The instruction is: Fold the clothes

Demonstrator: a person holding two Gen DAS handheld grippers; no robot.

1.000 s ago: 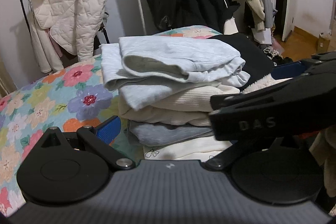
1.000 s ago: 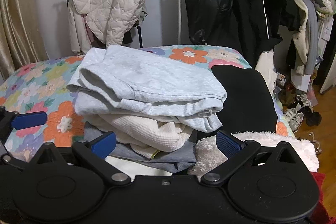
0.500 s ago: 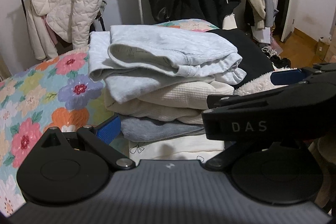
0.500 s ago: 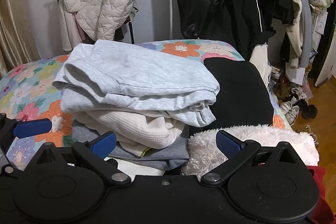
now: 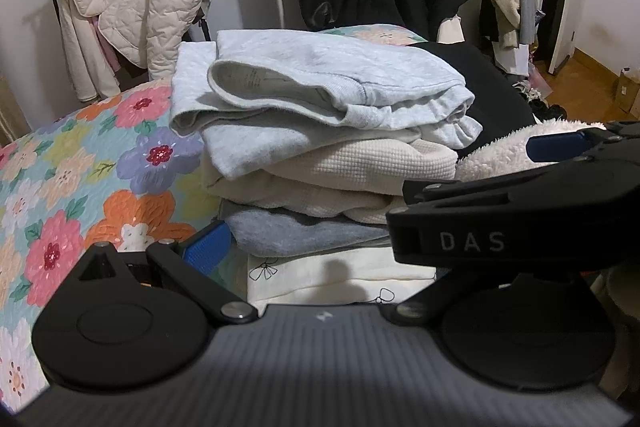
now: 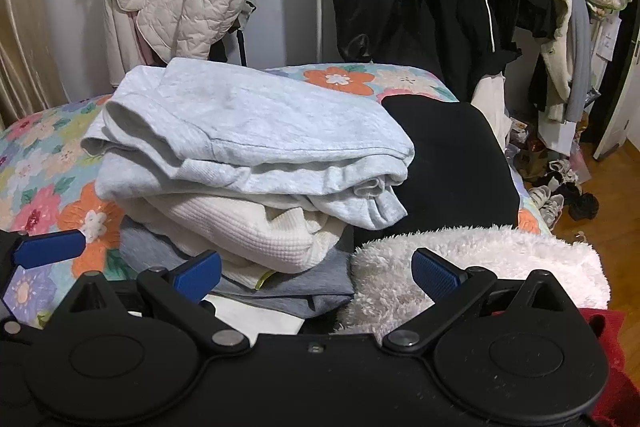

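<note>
Folded stack [image 6: 248,179] on bed [image 5: 72,163]; fluffy white garment [image 6: 480,259] just right of stack, likely next. Right gripper [image 6: 316,273] wide open, empty; left gripper's [image 5: 320,247] spread unclear.

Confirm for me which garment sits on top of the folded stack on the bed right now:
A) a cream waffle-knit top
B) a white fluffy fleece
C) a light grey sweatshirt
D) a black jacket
C. The light grey sweatshirt lies uppermost on the stack, with the cream waffle-knit top directly under it; the white fluffy fleece lies beside the stack, not on it.
</note>
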